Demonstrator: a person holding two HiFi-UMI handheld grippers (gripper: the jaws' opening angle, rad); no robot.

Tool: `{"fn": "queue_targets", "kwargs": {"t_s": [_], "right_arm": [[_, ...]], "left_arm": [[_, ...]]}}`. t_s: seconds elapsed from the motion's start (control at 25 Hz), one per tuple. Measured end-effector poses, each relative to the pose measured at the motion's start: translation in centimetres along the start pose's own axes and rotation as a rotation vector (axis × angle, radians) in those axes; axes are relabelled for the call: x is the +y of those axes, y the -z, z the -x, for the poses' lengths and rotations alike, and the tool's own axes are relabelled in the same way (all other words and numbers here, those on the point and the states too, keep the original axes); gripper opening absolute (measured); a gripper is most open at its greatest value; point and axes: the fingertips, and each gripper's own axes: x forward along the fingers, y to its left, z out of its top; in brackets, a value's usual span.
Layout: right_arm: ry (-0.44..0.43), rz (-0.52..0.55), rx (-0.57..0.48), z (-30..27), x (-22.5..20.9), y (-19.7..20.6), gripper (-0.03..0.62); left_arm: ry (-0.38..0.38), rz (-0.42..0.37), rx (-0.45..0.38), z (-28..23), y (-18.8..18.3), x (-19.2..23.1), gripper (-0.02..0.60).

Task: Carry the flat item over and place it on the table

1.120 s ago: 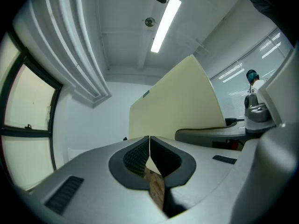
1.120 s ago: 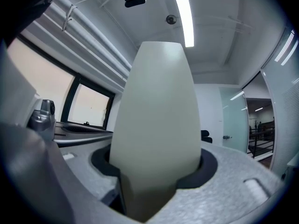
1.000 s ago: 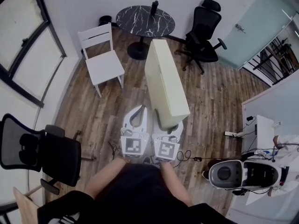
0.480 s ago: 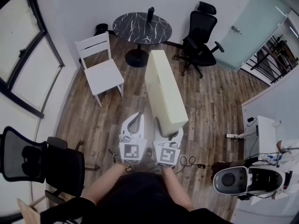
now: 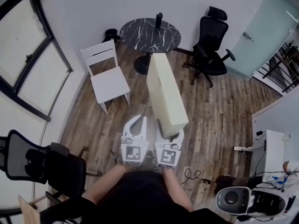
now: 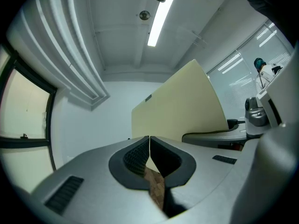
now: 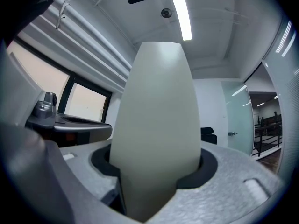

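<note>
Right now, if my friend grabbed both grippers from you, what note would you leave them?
The left gripper has its jaws together and holds nothing.
The right gripper is shut on the near end of the cream flat board and carries it alone, on edge, in the air.
The round black table is ahead, past the board's far end. A dark bottle stands on it.
Done: board picked up.
Left: walk to the table and lay the board on it.

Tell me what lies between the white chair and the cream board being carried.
Only bare wood floor separates the white chair from the board, as the head view shows. The round table's foot stands just beyond that gap.
</note>
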Motion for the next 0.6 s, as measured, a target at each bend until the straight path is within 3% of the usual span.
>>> {"fn": "queue_targets", "kwargs": {"t_s": [0.2, 0.36, 0.52, 0.6], "right_arm": [[-0.015, -0.015, -0.007, -4.2, -3.9, 1.0, 0.29], [-0.036, -0.015, -0.005, -7.4, -6.4, 1.8, 0.29], [-0.052, -0.021, -0.012, -10.0, -8.7, 2.0, 0.29], [-0.052, -0.02, -0.023, -11.2, -9.9, 2.0, 0.29]], "left_arm": [[-0.031, 0.02, 0.007, -5.7, -0.2, -0.6, 0.002], [-0.029, -0.043, -0.003, -9.8, 0.3, -1.0, 0.002], [-0.068, 0.017, 0.008, -13.2, 0.3, -1.4, 0.002], [-0.058, -0.038, -0.009, -14.9, 0.4, -1.6, 0.002]]}}
